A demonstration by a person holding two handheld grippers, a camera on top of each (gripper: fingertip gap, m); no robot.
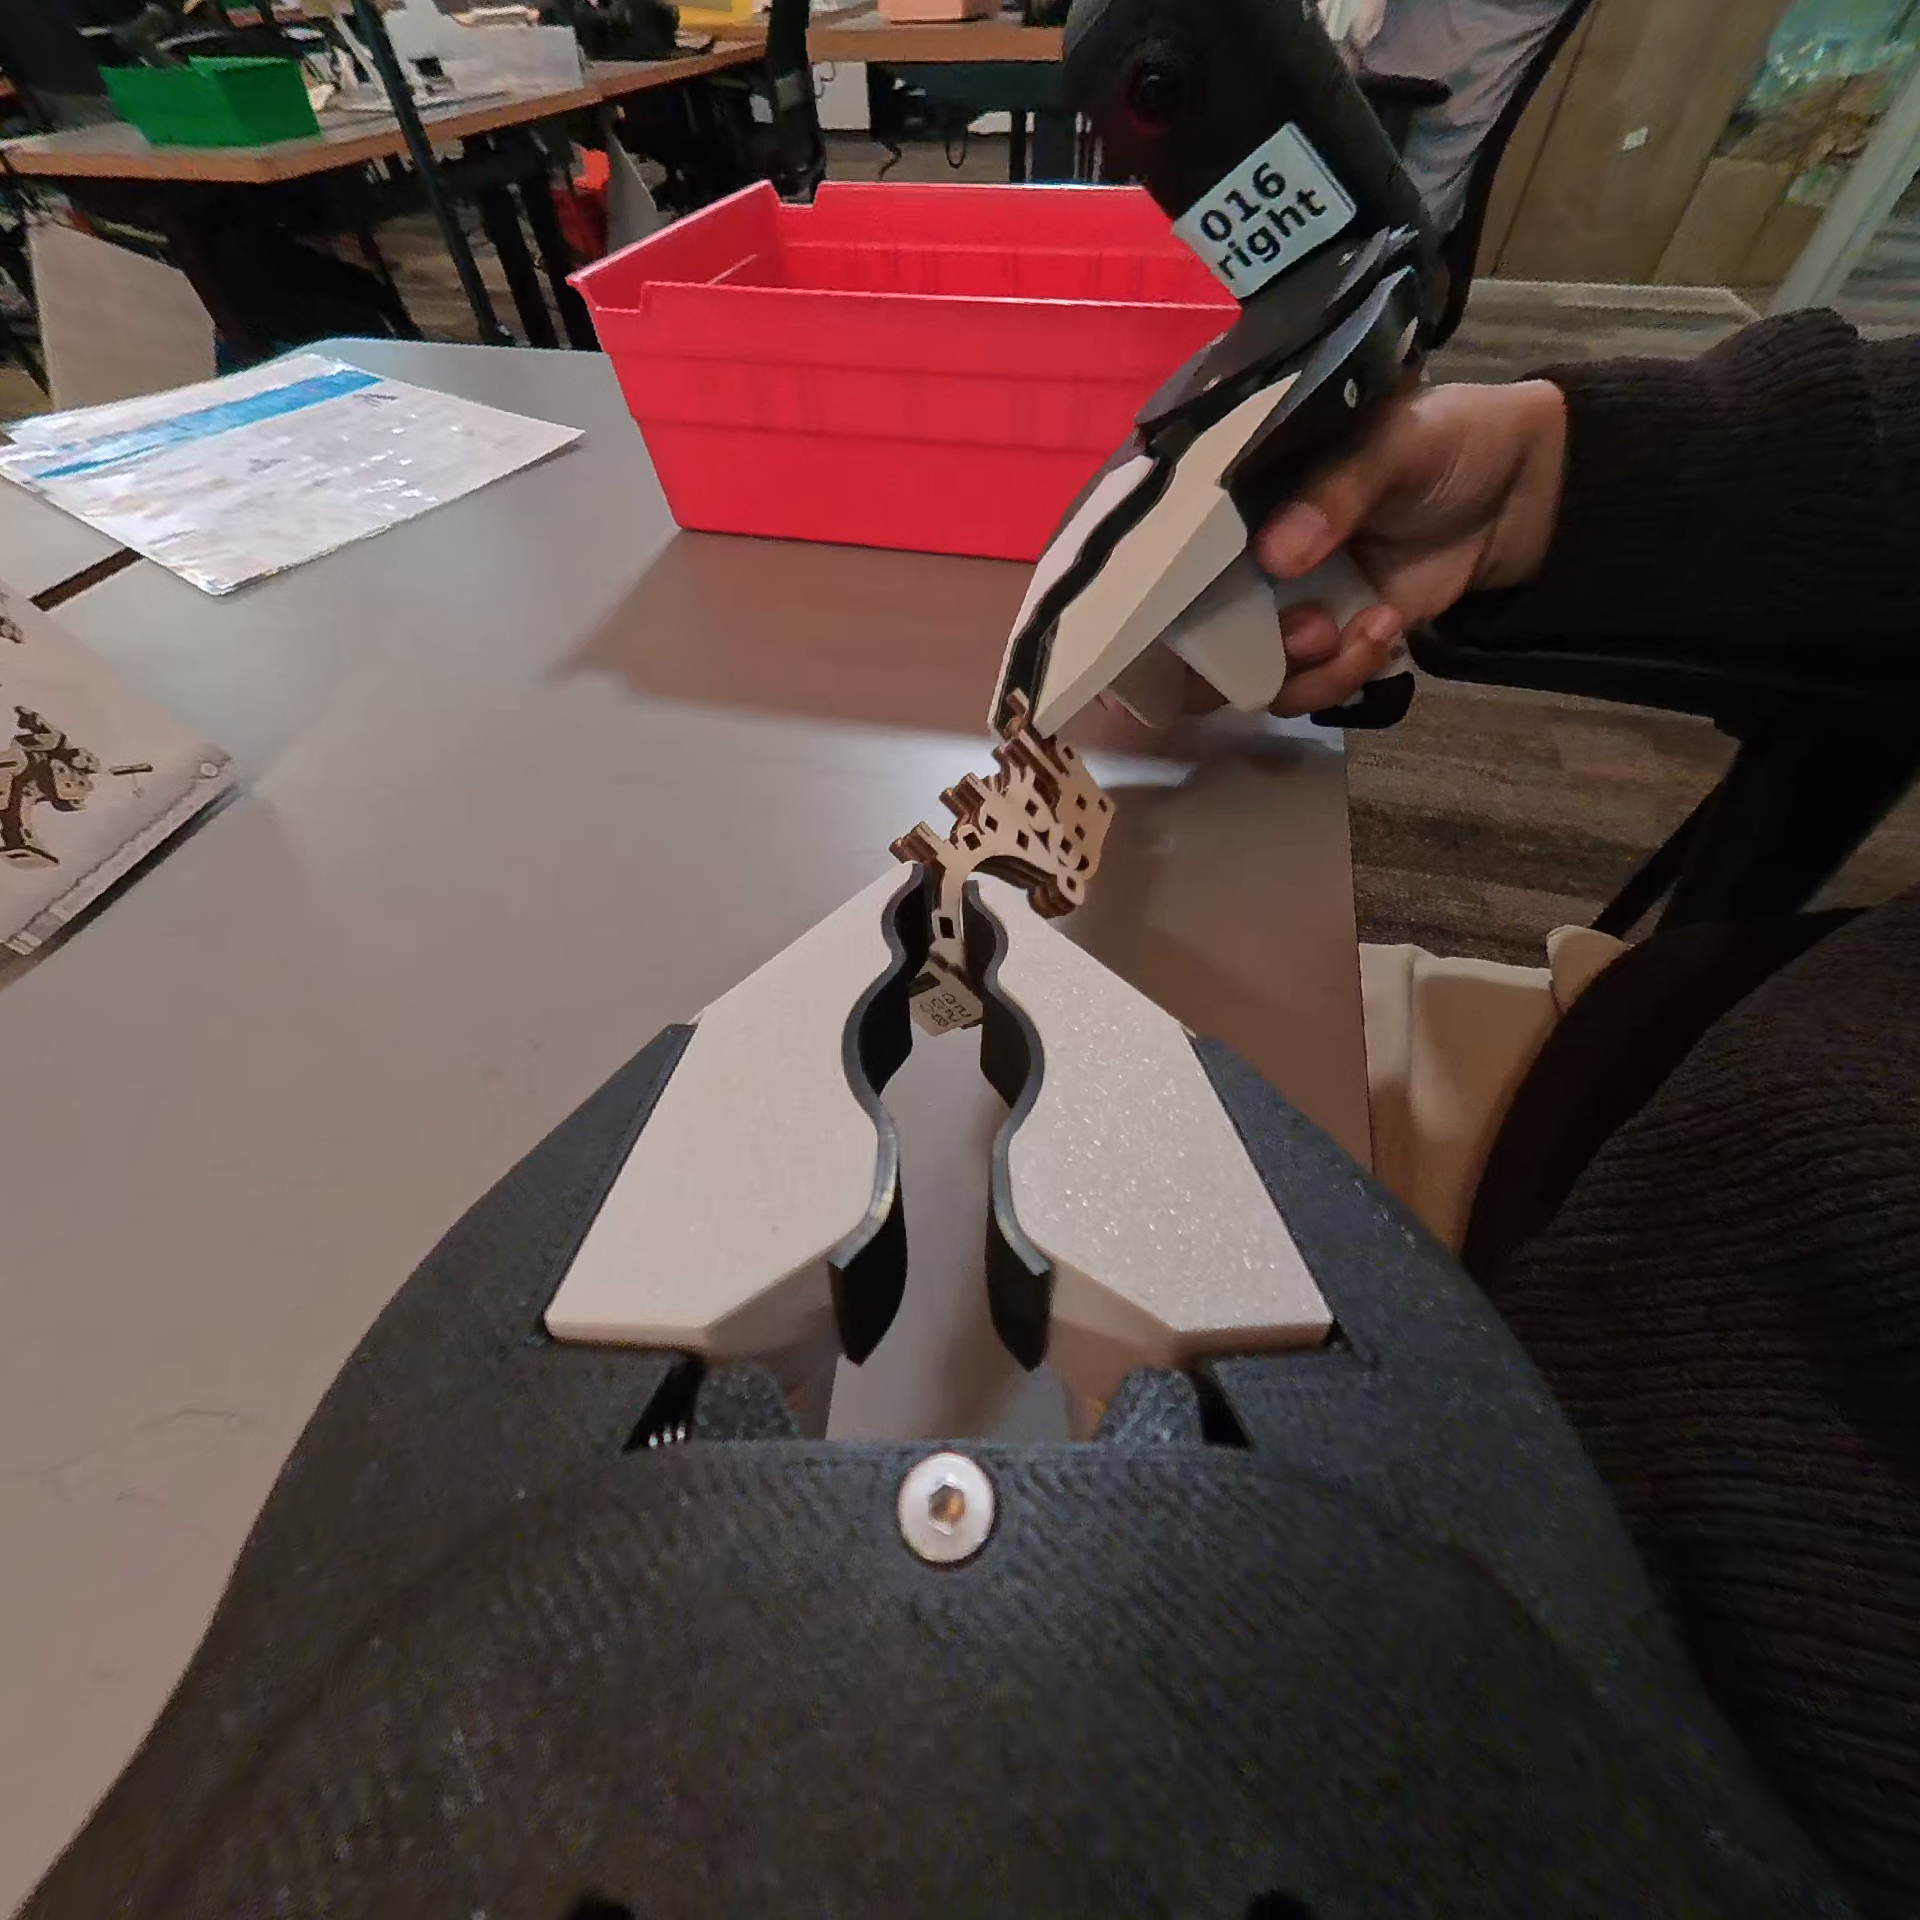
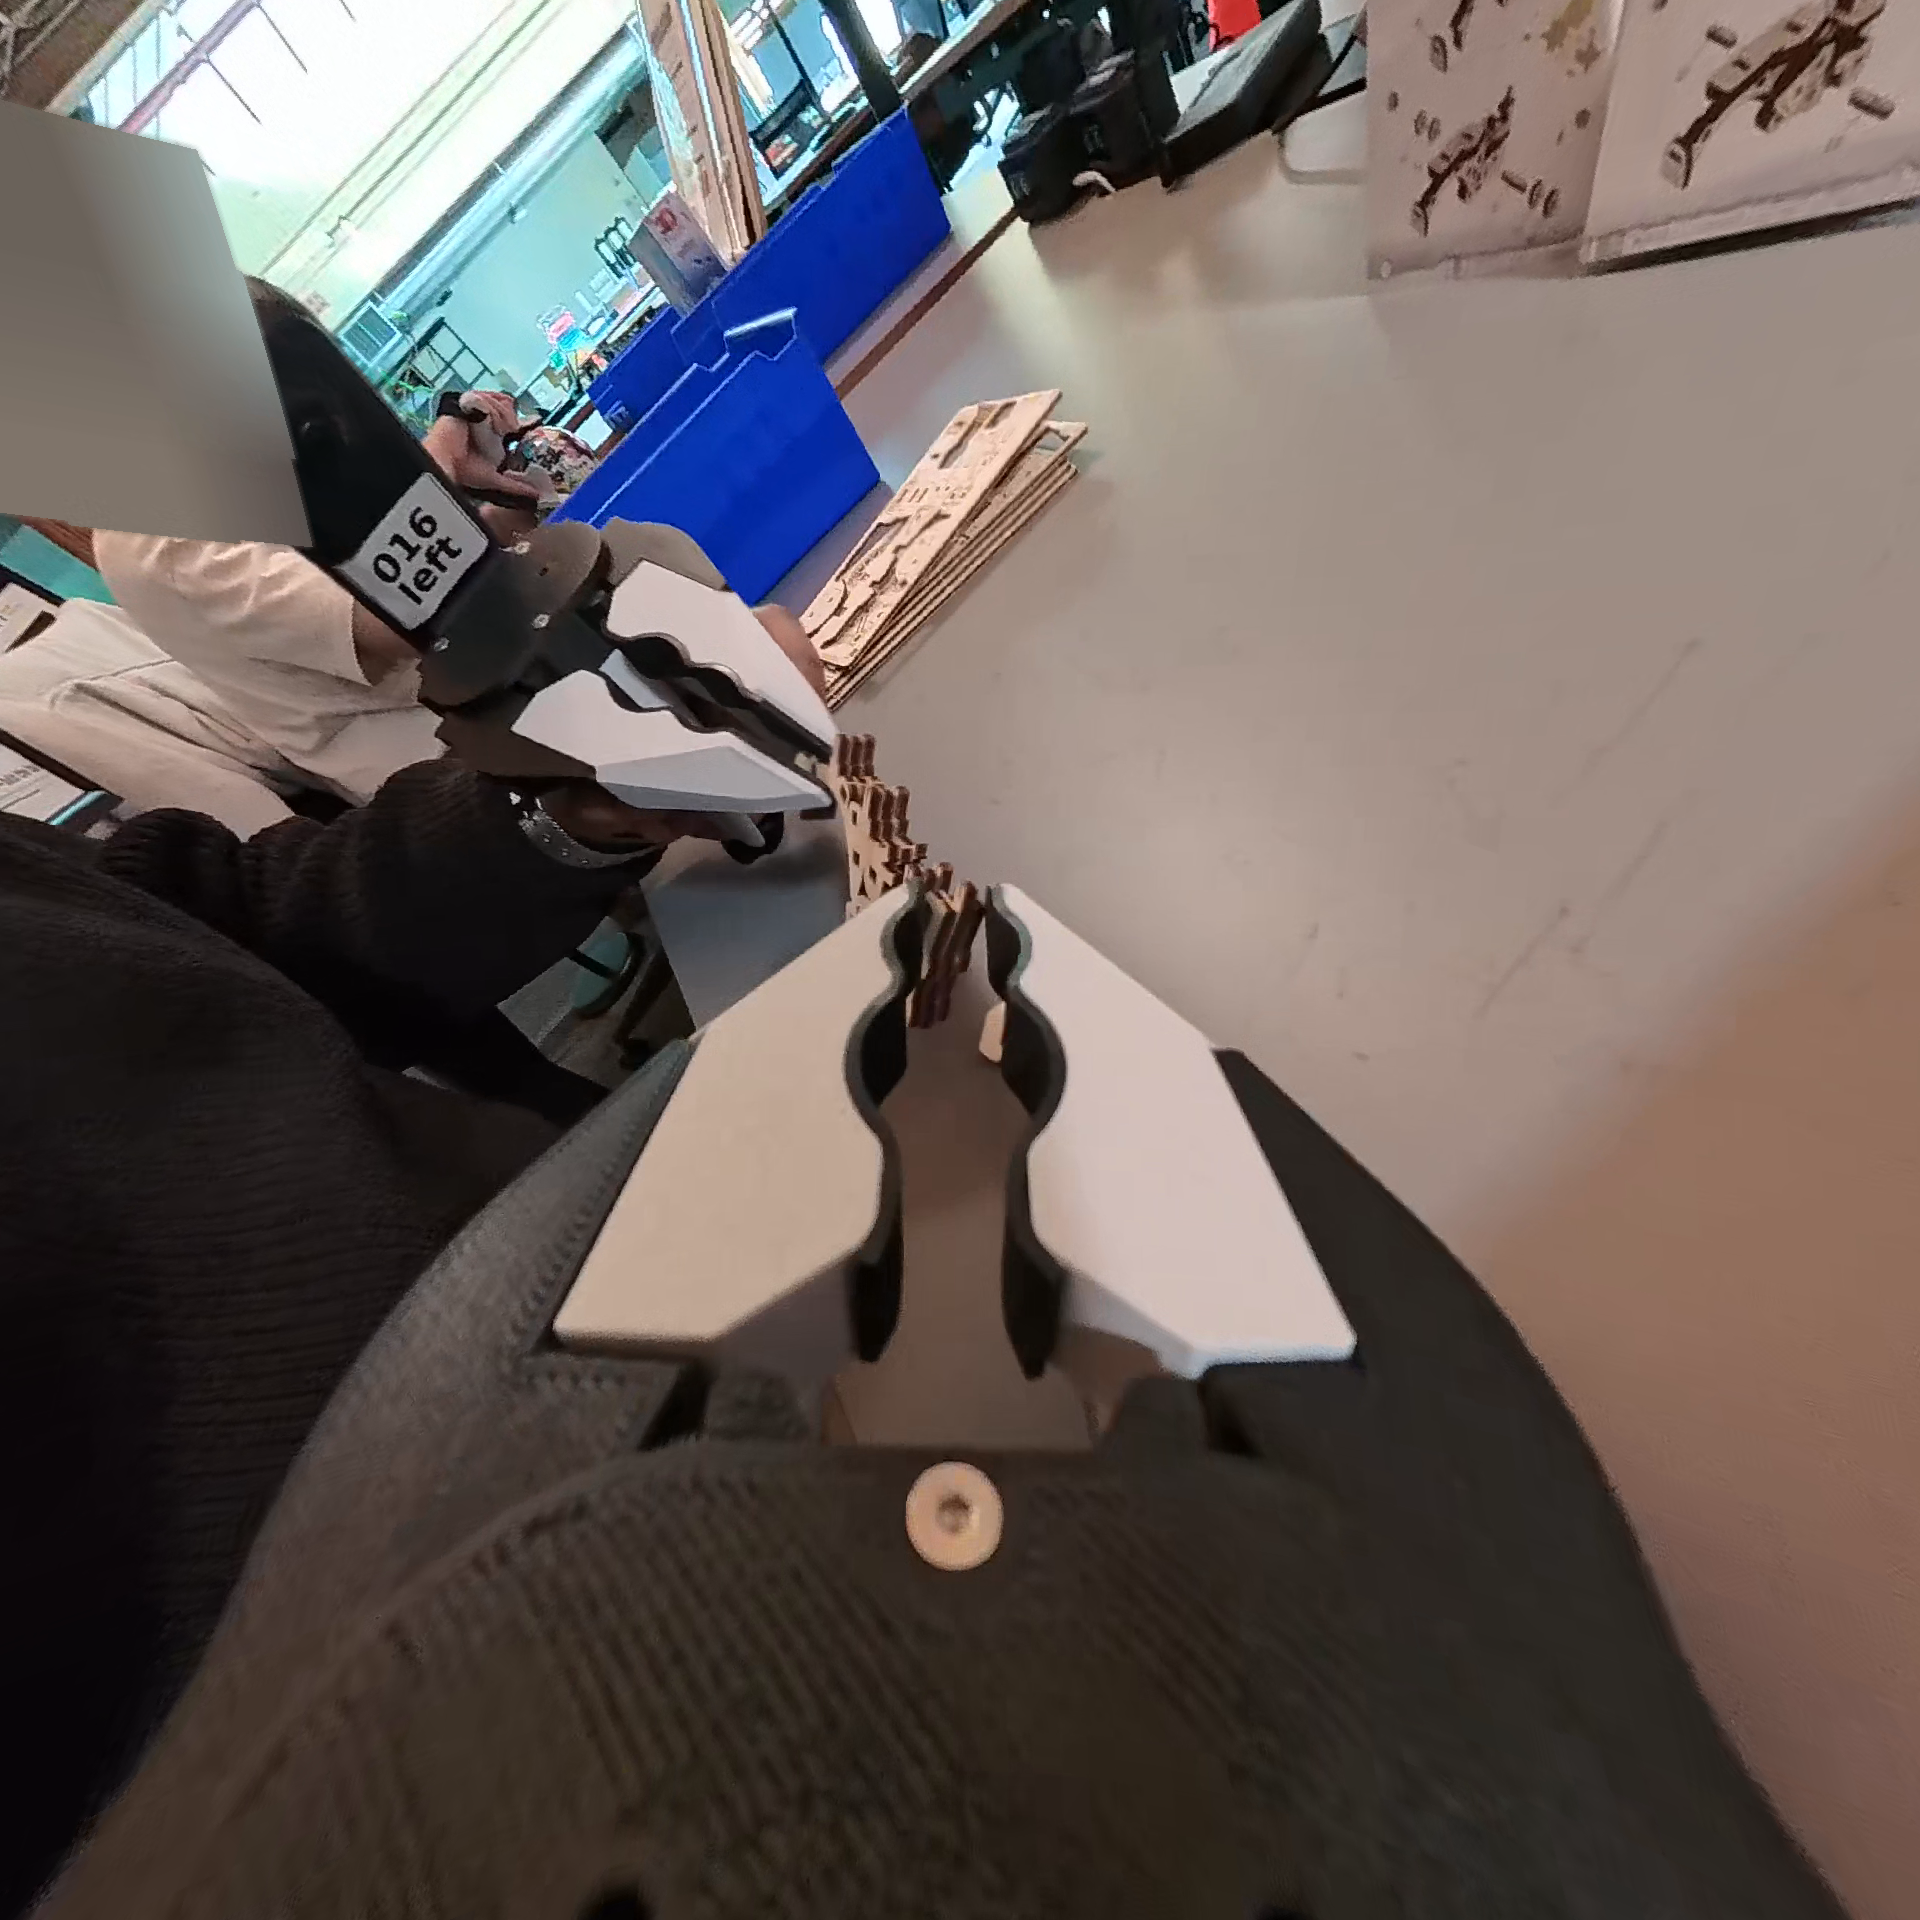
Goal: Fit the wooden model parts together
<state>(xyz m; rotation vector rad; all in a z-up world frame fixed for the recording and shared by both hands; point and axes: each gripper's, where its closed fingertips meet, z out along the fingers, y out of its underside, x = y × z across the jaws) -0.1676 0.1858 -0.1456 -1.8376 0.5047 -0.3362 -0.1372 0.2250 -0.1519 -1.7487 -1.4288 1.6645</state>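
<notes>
A small wooden model (image 1: 1023, 821) made of layered laser-cut plywood parts is held in the air between both grippers, above the grey table (image 1: 416, 935). My left gripper (image 1: 940, 896) is shut on a thin curved wooden strip (image 1: 948, 940) at the model's lower end. My right gripper (image 1: 1023, 717) comes down from the upper right and is shut on the model's top edge. In the right wrist view, my right gripper (image 2: 951, 906) pinches the stacked layers (image 2: 940, 966). There the left gripper (image 2: 828, 777) grips the model's far end (image 2: 878, 831).
A red bin (image 1: 914, 364) stands behind the model, with laminated sheets (image 1: 281, 457) and a picture sheet (image 1: 83, 790) at the left. A stack of wooden part sheets (image 2: 956, 530), blue bins (image 2: 748, 447) and more picture sheets (image 2: 1558, 125) lie farther off. A sleeved hand (image 1: 1403, 540) holds the right gripper.
</notes>
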